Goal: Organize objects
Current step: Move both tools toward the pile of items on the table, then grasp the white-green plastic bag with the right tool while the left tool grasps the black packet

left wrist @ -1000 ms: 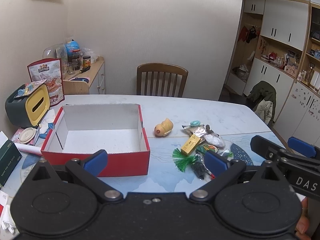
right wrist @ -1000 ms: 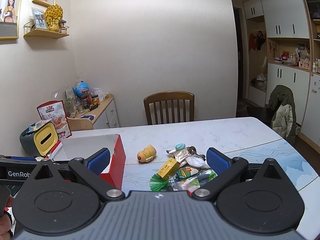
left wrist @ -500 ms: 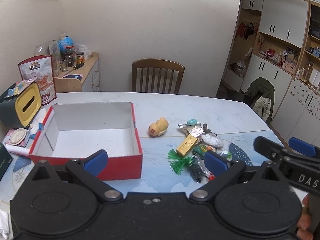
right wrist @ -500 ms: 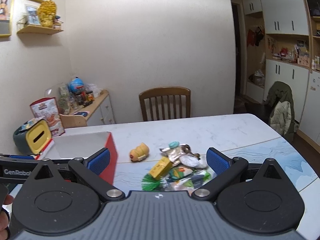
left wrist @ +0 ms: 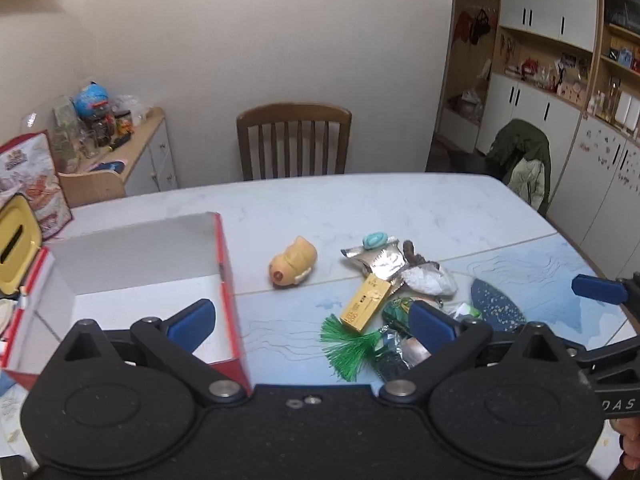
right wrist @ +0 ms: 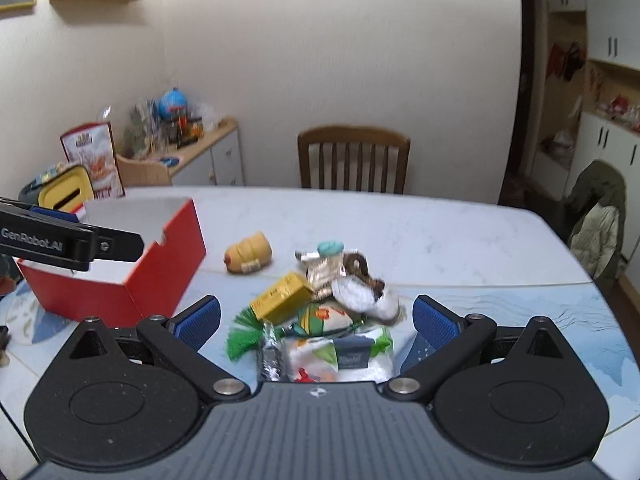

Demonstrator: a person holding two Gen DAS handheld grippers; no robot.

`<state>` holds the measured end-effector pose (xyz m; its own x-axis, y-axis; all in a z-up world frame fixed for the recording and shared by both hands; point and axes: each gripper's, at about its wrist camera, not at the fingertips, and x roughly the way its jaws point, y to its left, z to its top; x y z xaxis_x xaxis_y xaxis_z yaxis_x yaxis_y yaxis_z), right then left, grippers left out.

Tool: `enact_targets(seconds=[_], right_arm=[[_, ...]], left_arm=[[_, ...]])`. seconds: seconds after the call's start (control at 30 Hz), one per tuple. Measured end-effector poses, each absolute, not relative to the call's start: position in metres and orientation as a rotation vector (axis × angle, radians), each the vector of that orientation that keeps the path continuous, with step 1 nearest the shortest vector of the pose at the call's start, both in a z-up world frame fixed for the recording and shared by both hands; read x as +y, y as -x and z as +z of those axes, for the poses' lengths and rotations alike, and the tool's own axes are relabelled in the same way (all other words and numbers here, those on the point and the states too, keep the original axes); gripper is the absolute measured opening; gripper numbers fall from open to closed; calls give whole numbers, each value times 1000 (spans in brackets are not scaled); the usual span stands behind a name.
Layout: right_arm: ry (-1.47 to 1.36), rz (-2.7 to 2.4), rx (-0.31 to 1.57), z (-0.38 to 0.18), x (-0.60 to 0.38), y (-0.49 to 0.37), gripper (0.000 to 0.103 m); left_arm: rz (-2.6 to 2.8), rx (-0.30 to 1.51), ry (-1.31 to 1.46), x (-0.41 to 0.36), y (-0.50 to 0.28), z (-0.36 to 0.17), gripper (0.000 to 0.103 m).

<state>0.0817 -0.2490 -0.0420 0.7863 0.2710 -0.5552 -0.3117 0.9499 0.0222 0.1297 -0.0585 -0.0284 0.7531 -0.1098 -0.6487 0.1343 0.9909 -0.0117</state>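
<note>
An empty red cardboard box [left wrist: 224,264] [right wrist: 160,268] with a white inside sits on the table at the left. Right of it lies a yellow duck toy [left wrist: 294,262] [right wrist: 248,256], then a pile of small things: a yellow carton [left wrist: 365,303] [right wrist: 282,296], a green tassel [left wrist: 344,346] [right wrist: 240,338], foil packets [left wrist: 380,260], a white bundle [right wrist: 366,294] and a wet-wipe pack [right wrist: 340,356]. My left gripper [left wrist: 312,322] is open and empty, above the table between box and pile. My right gripper [right wrist: 316,322] is open and empty, straddling the near side of the pile.
A wooden chair [left wrist: 294,142] [right wrist: 354,158] stands at the table's far edge. A grey and yellow tissue holder [left wrist: 16,232] and a snack bag [right wrist: 92,156] stand left of the box. A cluttered sideboard [left wrist: 120,160] is at the back left; cupboards [left wrist: 560,92] line the right wall.
Both grippers have moved right and forward toward the pile. The box has slid left in the left wrist view; the pile now lies between the right gripper's fingers. Both stay open.
</note>
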Motion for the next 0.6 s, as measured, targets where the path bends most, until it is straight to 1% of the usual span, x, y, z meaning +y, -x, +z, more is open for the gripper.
enact_targets(seconds=[0.27, 0.6], right_arm=[[198, 376, 674, -79, -254, -119, 103], [162, 316, 773, -104, -283, -170, 102]], left_arm=[[-143, 823, -2, -75, -155, -66, 103], [-136, 899, 0, -104, -170, -102, 103]])
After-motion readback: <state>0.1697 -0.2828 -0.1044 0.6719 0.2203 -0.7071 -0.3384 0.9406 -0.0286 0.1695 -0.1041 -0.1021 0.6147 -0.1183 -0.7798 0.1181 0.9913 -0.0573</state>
